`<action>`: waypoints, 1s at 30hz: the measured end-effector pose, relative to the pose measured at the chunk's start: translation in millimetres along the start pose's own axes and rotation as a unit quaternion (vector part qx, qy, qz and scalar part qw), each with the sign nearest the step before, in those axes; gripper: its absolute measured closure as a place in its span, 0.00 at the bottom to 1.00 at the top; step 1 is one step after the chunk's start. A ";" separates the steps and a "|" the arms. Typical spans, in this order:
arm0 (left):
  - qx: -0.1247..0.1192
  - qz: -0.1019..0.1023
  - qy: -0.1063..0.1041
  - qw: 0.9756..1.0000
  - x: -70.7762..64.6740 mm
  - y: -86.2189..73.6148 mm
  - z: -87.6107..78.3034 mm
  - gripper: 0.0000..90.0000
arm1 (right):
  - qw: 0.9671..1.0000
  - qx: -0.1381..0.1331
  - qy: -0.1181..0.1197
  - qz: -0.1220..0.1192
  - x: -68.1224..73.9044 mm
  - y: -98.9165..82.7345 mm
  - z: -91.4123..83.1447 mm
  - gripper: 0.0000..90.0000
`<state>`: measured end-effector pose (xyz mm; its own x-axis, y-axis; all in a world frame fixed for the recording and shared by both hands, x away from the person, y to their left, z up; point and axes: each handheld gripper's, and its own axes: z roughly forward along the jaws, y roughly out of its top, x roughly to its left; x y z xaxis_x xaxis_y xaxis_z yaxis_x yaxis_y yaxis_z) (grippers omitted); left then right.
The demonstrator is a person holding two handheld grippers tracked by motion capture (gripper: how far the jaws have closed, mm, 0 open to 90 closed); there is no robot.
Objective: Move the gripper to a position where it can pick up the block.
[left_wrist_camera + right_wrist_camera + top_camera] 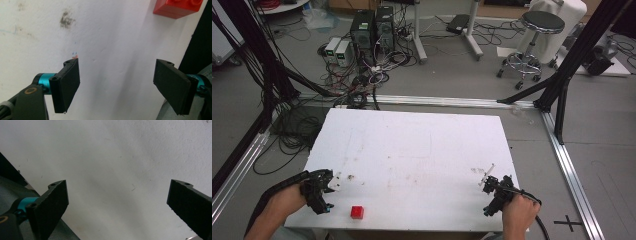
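At the near left corner of the white table [412, 145], a person's left hand [287, 200] holds the left gripper [324, 197] low over the board, its two black jaws spread wide with nothing between them. In the left gripper view the left gripper [116, 85] looks down on bare, smudged white surface, and a dark stain [65, 20] marks the board ahead of the jaws.

Just right of that gripper, near the front edge, sits a small red block [357, 212], alone and apart from both tools; the left gripper view catches the red block [178, 8] at its upper right, studs visible on top.

Across the board, well apart from the block, the right hand [518, 215] grips the right gripper [492, 197] at the near right corner, a cable trailing off behind the wrist. In the right gripper view the right gripper [117, 200] has its jaws set wide apart over plain white tabletop, holding nothing.

Beyond the table, cables and computer towers [372, 27] crowd the floor at left, and a black stool [534, 37] stands at right.
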<state>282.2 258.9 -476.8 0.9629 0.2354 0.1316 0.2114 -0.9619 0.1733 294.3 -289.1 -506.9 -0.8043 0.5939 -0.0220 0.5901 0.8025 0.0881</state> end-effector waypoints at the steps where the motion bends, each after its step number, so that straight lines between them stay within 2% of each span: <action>1: 0.000 0.000 0.000 1.000 0.0 0.0 0.0 0.24 | 1.000 0.000 0.000 0.000 0.0 0.0 0.0 0.03; 2: 0.003 0.012 -0.007 1.000 -1.3 4.1 -0.1 0.24 | 1.000 -0.001 0.000 0.002 0.2 0.1 -0.1 0.03; 5: 0.002 0.011 -0.008 1.000 -2.6 6.9 0.3 0.24 | 1.000 0.000 0.001 0.001 0.1 0.0 -0.1 0.03; 6: 0.005 0.019 -0.010 1.000 -3.4 10.0 0.3 0.24 | 1.000 -0.001 0.001 0.001 0.2 0.0 -0.1 0.03; 10: 0.007 0.030 -0.013 0.999 -6.2 16.3 0.6 0.24 | 1.000 -0.001 0.000 0.000 -0.1 -0.2 -1.2 0.03; 23: 0.008 0.054 -0.022 0.998 -15.6 37.5 0.6 0.24 | 1.000 -0.003 0.001 0.001 -0.2 -0.1 -0.8 0.03; 30: 0.008 0.072 -0.027 0.997 -25.5 50.6 2.1 0.24 | 1.000 -0.004 0.002 0.001 -0.5 -0.5 -0.8 0.03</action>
<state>268.7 203.9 -473.5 0.9910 0.0880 0.1013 0.0733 -0.9874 0.1402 294.3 -289.8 -506.1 -0.8035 0.5951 -0.0184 0.5909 0.8009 0.0968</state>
